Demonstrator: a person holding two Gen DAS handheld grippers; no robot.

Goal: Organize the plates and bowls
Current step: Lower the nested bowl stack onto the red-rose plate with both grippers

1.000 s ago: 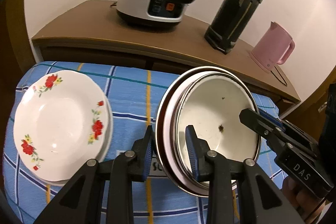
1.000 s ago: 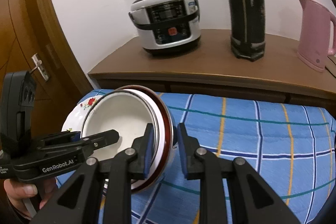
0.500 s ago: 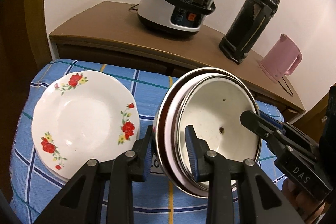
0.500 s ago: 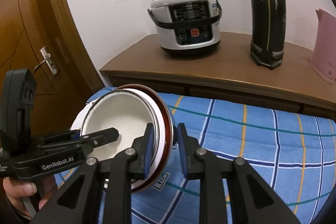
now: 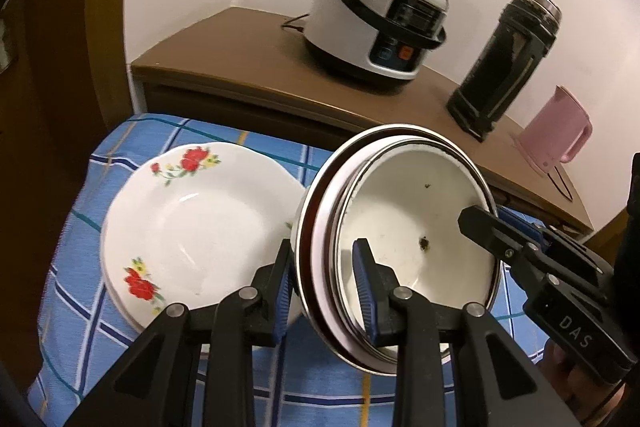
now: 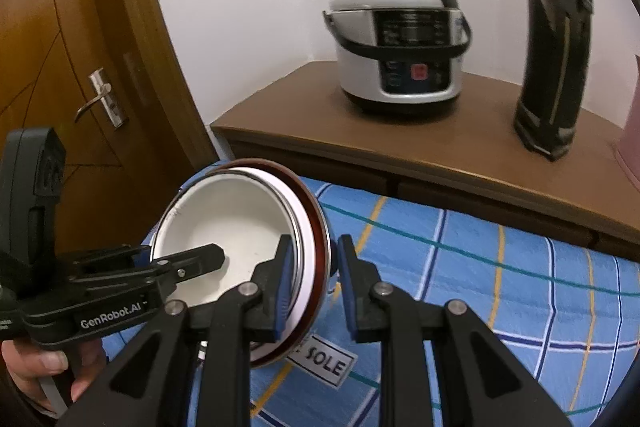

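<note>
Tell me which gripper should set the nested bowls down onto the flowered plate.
Left. The left gripper holds the bowls on the rim nearest the flowered plate; the right gripper grips the far rim.

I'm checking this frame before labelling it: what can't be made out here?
- Left wrist view: the floral plate's right edge is hidden behind the held bowls and left gripper.
- Right wrist view: the pink kettle is cut off by the right edge.
- Both views: how many bowls are nested; rims overlap.
- Rice cooker display text: too small.

pink kettle (image 6: 632,155): cut by right edge | floral plate (image 5: 192,227): right rim hidden behind bowls (image 5: 400,239)
</note>
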